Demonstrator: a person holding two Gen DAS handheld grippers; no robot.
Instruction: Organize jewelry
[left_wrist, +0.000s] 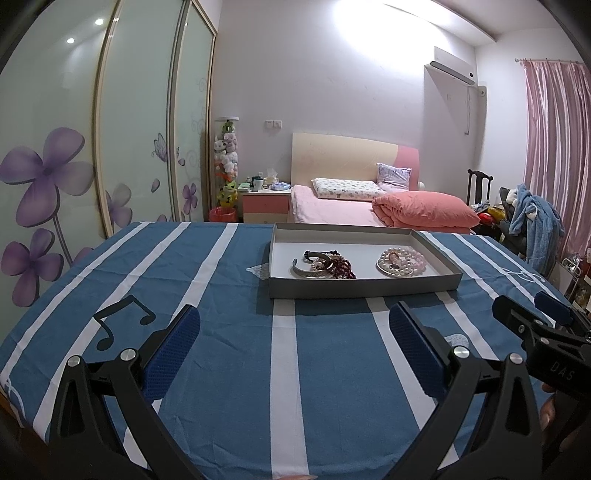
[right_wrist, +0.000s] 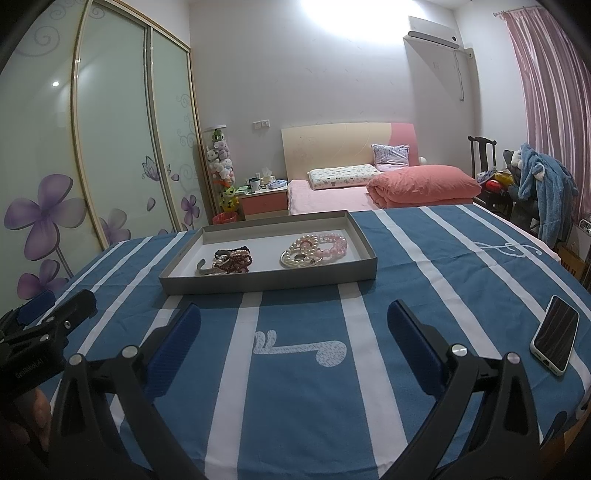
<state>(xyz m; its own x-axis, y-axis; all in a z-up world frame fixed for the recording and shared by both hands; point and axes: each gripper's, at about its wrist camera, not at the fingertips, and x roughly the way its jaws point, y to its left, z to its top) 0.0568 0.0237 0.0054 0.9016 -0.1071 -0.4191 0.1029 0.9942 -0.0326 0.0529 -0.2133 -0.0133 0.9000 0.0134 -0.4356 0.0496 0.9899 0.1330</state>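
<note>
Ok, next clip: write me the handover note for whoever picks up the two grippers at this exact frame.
Left gripper: open, empty, held above the cloth short of the tray.
Right gripper: open, empty, likewise short of the tray.
Grey tray on the striped tablecloth holds all the jewelry in two heaps: silver bangle with dark red beads on the left, pearl and pink bead strands on the right.
A phone lies on the cloth to the right.
Done: nothing visibly sorted.
Left: untangle both heaps and lay the pieces out separately.

Shallow grey tray (left_wrist: 364, 288) on striped cloth holds two jewelry heaps: dark beads with silver bangle (left_wrist: 325, 265), pearl-pink bracelets (left_wrist: 400, 261).
</note>
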